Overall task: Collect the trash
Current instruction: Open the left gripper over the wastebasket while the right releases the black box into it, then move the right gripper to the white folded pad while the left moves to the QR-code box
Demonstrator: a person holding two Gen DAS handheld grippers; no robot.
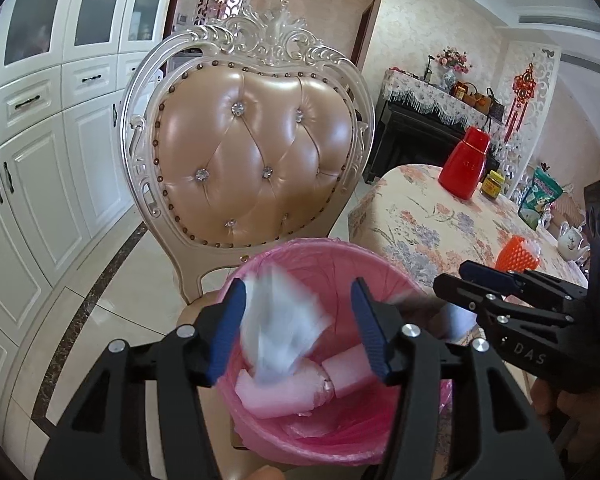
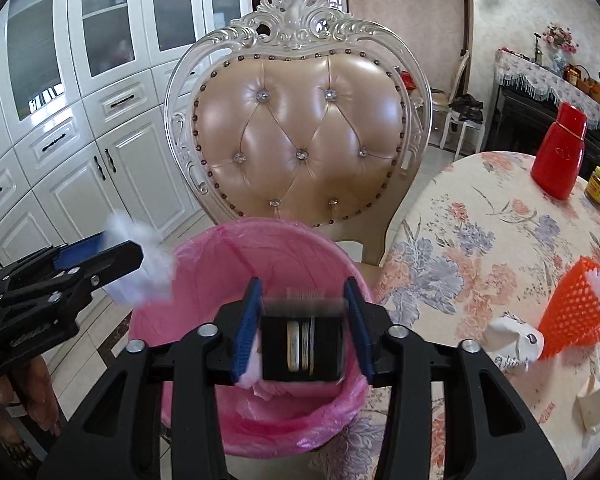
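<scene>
A pink-lined trash bin [image 1: 284, 436] [image 2: 204, 252] stands in front of the chair. My left gripper [image 1: 298, 328] is open over it; a blurred white wrapper [image 1: 280, 328] hangs between its fingers, touching the left pad, and it also shows in the right wrist view [image 2: 140, 268]. White foam pieces [image 1: 300, 388] lie inside the bin. My right gripper [image 2: 304, 324] is open over the bin with a blurred black box [image 2: 302, 344] between the pads, not gripped. It also shows in the left wrist view [image 1: 456, 276].
An ornate cream chair [image 1: 256, 160] stands behind the bin. A floral-clothed table [image 2: 480, 248] at right holds an orange foam net [image 2: 572, 312], crumpled white paper [image 2: 514, 344], a white scrap [image 2: 596, 404], a red bottle [image 2: 560, 152] and a jar [image 2: 598, 184]. White cabinets [image 1: 40, 160] line the left.
</scene>
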